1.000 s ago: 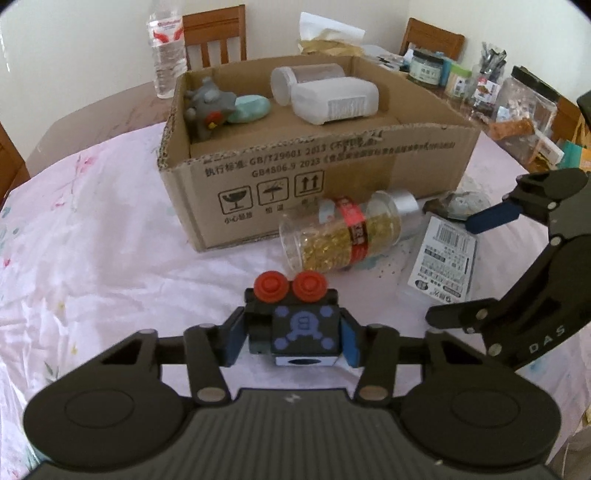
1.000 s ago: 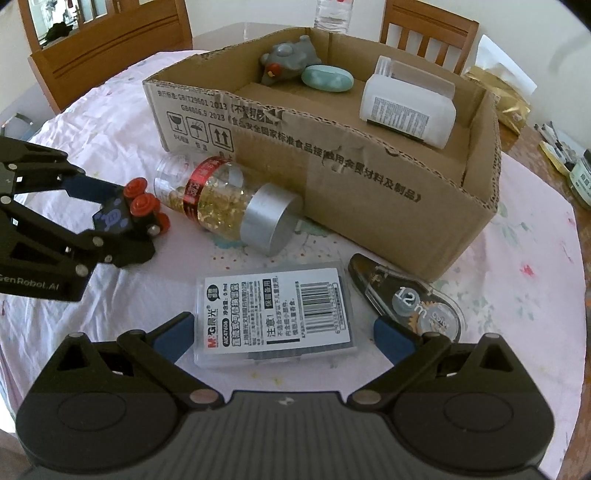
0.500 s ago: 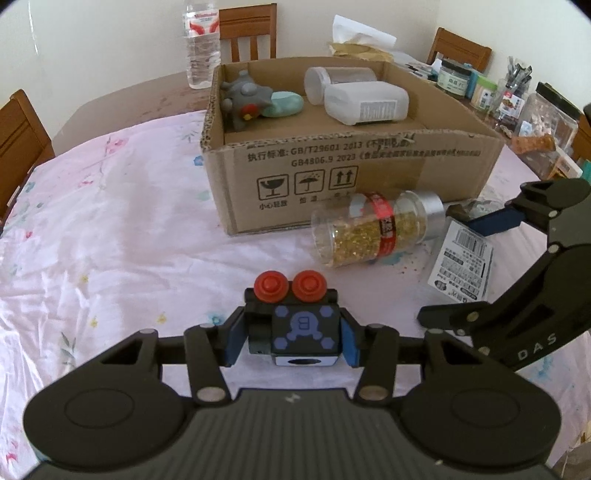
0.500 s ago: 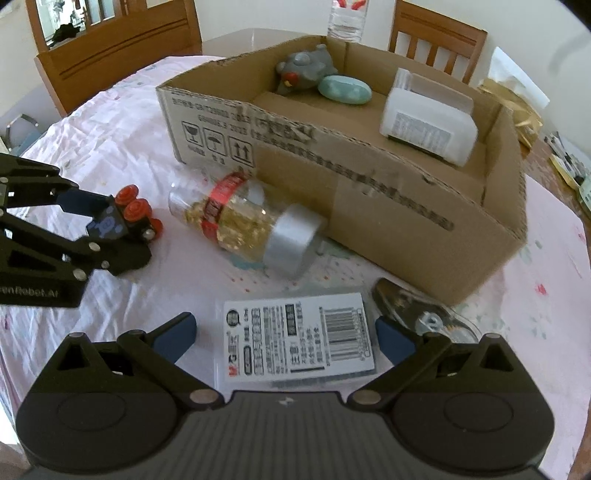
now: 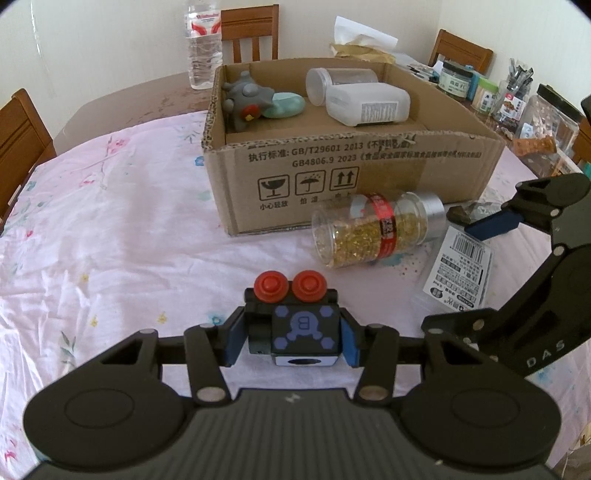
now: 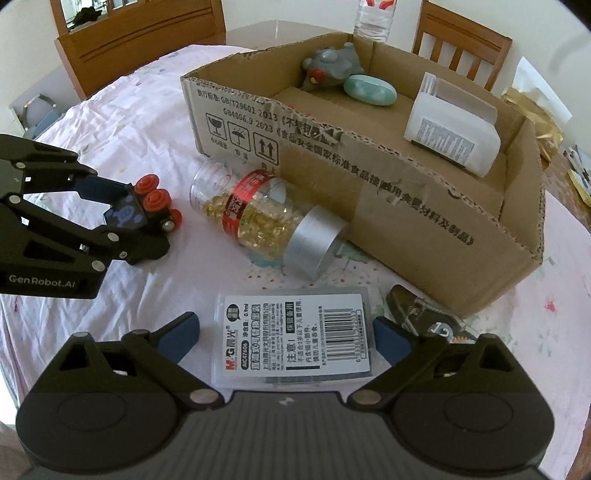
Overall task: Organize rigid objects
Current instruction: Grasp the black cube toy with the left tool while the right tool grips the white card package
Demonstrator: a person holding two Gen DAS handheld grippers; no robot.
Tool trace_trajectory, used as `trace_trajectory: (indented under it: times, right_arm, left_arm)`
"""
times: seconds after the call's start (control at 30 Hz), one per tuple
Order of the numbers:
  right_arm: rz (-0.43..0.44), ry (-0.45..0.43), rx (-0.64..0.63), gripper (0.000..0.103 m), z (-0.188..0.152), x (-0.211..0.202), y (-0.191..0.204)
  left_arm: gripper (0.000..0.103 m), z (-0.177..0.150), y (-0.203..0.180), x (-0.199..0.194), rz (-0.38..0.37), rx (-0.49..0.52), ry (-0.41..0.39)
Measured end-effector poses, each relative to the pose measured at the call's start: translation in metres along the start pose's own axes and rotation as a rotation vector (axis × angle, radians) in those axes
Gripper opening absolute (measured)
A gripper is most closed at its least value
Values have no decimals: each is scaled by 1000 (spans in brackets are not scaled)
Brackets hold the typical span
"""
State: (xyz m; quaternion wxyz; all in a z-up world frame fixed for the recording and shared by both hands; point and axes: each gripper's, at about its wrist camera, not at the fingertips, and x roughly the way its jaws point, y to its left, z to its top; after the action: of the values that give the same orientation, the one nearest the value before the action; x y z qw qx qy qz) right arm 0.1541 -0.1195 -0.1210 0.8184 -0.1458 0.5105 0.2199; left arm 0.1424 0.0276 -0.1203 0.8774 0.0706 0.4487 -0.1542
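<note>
While the left gripper is clamped on a small black toy block with two red knobs and a purple "B" face, blue pads pressed to both its sides, the right gripper is spread wide with nothing gripped, its fingers either side of a flat barcode-labelled packet lying on the floral tablecloth. Ahead of the left gripper and to its right, a clear jar of gold capsules with a red band and silver cap lies on its side, touching the front wall of the cardboard box and sitting between both grippers and that box. Inside the box: grey toy figure, teal oval piece, white plastic bottle, clear tub. Just right of the right gripper's right finger, a correction tape dispenser sits near the box corner. Beyond the box stand a water bottle, wooden chairs and jars.
</note>
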Motion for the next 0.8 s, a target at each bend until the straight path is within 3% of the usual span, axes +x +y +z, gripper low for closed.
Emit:
trace_trajectory:
  times: [0.8]
  right_arm:
    - [-56, 23, 45, 94, 2, -2, 3]
  left_arm:
    - [50, 4, -2, 2, 17, -5, 13]
